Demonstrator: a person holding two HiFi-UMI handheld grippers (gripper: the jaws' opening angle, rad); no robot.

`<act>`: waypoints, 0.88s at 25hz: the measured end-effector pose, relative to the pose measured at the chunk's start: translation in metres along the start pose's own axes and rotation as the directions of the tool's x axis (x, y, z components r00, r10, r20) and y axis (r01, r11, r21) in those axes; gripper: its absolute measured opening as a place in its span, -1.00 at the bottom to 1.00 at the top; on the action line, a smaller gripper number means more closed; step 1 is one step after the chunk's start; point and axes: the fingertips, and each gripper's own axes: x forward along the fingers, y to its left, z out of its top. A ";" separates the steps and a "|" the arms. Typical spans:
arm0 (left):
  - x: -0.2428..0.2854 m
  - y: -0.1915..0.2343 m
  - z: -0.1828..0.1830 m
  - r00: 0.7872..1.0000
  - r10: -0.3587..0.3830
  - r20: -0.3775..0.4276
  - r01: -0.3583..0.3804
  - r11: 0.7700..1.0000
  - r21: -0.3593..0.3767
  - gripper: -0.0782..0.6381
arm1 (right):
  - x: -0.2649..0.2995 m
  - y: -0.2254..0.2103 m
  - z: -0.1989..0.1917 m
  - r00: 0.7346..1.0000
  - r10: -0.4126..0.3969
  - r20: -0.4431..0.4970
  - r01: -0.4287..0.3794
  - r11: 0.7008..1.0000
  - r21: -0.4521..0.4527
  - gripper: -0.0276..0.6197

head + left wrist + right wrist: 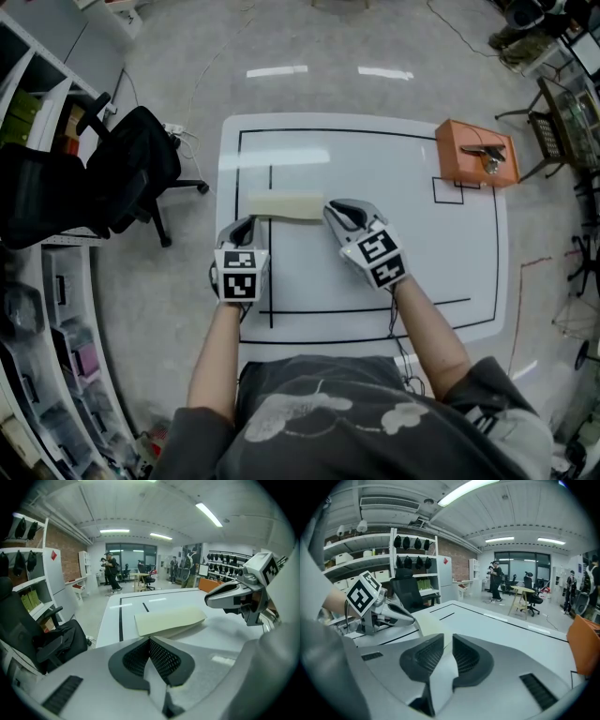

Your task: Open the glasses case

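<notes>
A flat cream glasses case (286, 205) lies closed on the white table (412, 272), inside the black tape lines. My left gripper (246, 225) sits at the case's near left corner. In the left gripper view its jaws are shut with nothing between them (150, 639), and the case (168, 619) lies just ahead. My right gripper (330, 210) is at the case's right end. Its jaws (446, 637) stand a narrow crack apart, with the case's cream edge (427, 620) right in front of them. I cannot see any pad pressing on the case.
An orange box (473, 155) with a metal piece on top stands at the table's far right corner. A black office chair (131, 173) and shelving (37, 281) are off the table's left side. People stand far back in the room (111, 571).
</notes>
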 end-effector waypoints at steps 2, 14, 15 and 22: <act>0.000 0.000 -0.001 1.000 0.001 -0.001 -0.001 1.000 0.001 -0.79 | 0.006 0.007 -0.004 0.999 0.043 -0.034 -0.045 0.998 -0.046 -0.52; 0.001 -0.001 -0.002 1.000 -0.011 -0.013 0.011 1.000 -0.007 -0.79 | 0.031 0.019 -0.011 0.984 0.075 -0.162 -0.124 0.940 -0.319 -0.15; 0.001 0.000 -0.002 1.000 -0.014 -0.014 0.014 1.000 -0.010 -0.79 | 0.032 0.019 -0.011 0.984 0.070 -0.166 -0.122 0.936 -0.330 -0.15; 0.002 0.000 -0.001 1.000 -0.020 -0.016 0.020 1.000 -0.014 -0.79 | 0.031 0.017 -0.012 0.965 0.098 -0.243 -0.182 0.919 -0.351 -0.20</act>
